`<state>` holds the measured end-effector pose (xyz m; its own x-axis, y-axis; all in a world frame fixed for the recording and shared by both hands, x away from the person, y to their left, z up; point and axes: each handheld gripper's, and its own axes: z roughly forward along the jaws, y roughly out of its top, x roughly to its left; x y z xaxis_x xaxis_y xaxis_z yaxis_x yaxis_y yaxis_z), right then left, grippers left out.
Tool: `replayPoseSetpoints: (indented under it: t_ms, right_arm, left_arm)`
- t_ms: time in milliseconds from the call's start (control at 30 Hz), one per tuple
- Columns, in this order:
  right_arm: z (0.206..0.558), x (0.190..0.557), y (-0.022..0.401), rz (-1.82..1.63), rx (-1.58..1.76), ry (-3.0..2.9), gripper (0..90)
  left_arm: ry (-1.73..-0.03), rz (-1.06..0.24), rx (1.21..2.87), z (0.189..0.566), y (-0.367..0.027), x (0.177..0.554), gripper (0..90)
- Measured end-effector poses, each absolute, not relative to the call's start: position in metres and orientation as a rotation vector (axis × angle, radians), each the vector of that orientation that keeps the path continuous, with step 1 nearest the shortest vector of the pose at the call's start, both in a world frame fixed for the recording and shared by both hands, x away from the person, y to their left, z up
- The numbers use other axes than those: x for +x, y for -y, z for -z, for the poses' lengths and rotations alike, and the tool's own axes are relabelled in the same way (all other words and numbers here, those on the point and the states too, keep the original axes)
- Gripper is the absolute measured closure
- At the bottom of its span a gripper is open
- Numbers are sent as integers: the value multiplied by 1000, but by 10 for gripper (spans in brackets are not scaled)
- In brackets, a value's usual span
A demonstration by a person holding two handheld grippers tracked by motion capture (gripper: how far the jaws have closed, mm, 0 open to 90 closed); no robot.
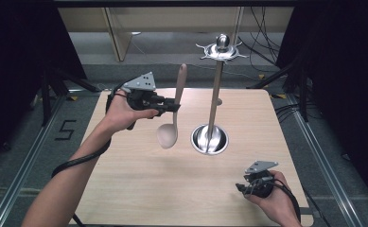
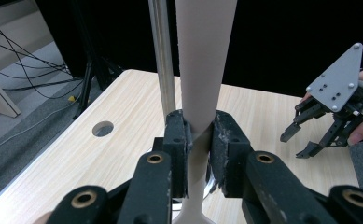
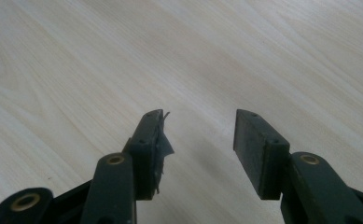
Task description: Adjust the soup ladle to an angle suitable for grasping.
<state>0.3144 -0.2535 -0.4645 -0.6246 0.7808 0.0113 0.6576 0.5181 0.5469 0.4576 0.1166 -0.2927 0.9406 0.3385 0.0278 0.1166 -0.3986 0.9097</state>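
Spoon [image 1: 171, 118], handle clamped in left claw [image 1: 176, 107]

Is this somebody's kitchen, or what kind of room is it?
Probably a lab or test room, not a kitchen: black curtains hang around the wooden table, loose cables lie on the floor, and a "5" is marked there.
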Motion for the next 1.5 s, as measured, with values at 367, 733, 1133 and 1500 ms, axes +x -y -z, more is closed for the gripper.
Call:
replayPoseSetpoints:
  t_ms: [367, 733, 1133, 1500]
  right_arm:
    - [466, 315, 254, -761, 1192, -2526, 535]
    - [465, 314, 254, -760, 1208, -2525, 534]
    - [466, 315, 255, -761, 1191, -2528, 533]
    - [466, 315, 255, -758, 1191, -2523, 533]
  left_arm:
    - [-324, -238, 2002, 290, -111, 464, 764]
    - [-323, -238, 2009, 283, -107, 469, 764]
    - [-320, -237, 2016, 281, -103, 474, 764]
    - [-321, -230, 2017, 278, -100, 478, 764]
